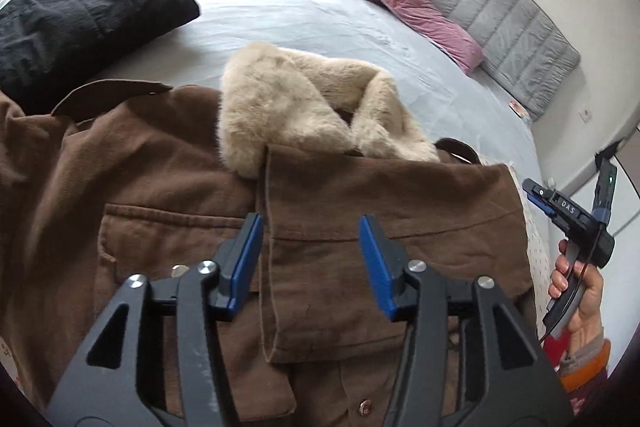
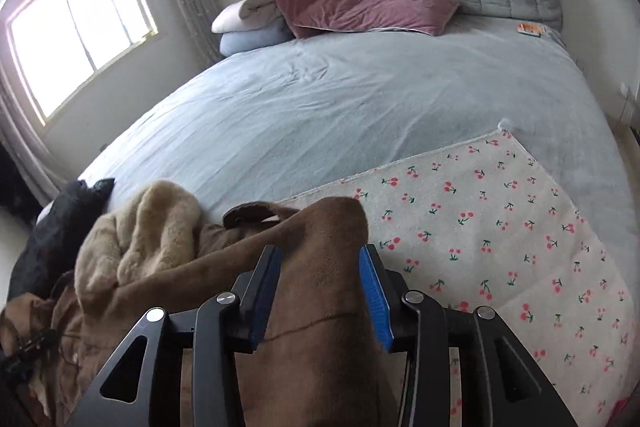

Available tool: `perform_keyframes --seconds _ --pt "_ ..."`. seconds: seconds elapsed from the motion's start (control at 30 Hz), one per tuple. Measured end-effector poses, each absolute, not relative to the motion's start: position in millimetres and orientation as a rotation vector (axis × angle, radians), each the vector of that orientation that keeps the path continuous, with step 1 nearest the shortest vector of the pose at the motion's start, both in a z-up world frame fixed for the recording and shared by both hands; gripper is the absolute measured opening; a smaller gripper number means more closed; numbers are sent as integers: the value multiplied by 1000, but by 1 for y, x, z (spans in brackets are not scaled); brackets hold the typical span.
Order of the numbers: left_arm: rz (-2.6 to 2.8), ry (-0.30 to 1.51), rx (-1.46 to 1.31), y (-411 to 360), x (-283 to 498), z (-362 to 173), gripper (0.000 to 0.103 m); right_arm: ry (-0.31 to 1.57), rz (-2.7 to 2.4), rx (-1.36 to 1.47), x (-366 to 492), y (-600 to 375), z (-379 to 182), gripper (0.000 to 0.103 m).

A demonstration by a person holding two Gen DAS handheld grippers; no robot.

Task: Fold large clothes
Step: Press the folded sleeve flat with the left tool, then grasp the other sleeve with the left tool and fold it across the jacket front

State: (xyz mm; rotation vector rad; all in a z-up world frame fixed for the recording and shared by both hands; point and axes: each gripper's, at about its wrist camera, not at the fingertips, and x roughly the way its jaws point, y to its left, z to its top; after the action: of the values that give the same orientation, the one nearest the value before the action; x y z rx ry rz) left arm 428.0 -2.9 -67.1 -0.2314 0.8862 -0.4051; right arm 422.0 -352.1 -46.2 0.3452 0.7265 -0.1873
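The left gripper (image 1: pixel 311 259) hangs over the coat (image 1: pixel 160 163), jaws wide and empty. The right gripper (image 2: pixel 320 287) has brown cloth between its 2 pads, jaws fairly wide; whether it pinches I cannot tell. The coat lies at the bed's (image 2: pixel 320 115) near edge, fur collar (image 1: pixel 288 103) farthest from the grippers. Likely heavy, thick and limp: grip hems or seams. Open sheet lies beyond the collar; a cherry-print cloth (image 2: pixel 500 211) lies right of the coat, a black garment (image 1: pixel 80 23) left.

Matt brown cloth coat (image 1: pixel 168 163), fluffy fur collar (image 1: pixel 288 103).
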Motion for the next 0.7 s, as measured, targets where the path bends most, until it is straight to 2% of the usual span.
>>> perform_keyframes --seconds 0.1,0.17,0.27,0.3,0.33,0.4,0.47,0.57,0.63,0.7 --pt "-519 899 -177 -21 416 -82 54 747 -122 331 397 -331 -54 45" --pt "-542 943 -142 -32 416 -106 57 791 -119 318 391 -320 -74 54" --pt "-549 904 -107 -34 410 -116 57 923 -186 291 396 -318 -120 55" --pt "-528 923 -93 -35 409 -110 57 892 -194 280 392 -316 -119 55" --pt "-503 943 -83 -34 409 -104 59 885 -214 275 389 -314 -113 56" --pt "-465 951 -79 -24 403 -87 76 884 -220 321 380 -310 -96 56" --pt "-448 916 -114 -6 392 -69 84 852 -201 354 367 -302 -73 61" --pt "-375 918 -158 27 380 -48 85 839 -233 321 345 -279 -41 73" --pt "-328 909 -184 52 368 -34 85 848 -213 339 333 -266 -25 74" --pt "-280 897 -191 81 357 -22 91 843 -172 355 322 -252 -13 76"
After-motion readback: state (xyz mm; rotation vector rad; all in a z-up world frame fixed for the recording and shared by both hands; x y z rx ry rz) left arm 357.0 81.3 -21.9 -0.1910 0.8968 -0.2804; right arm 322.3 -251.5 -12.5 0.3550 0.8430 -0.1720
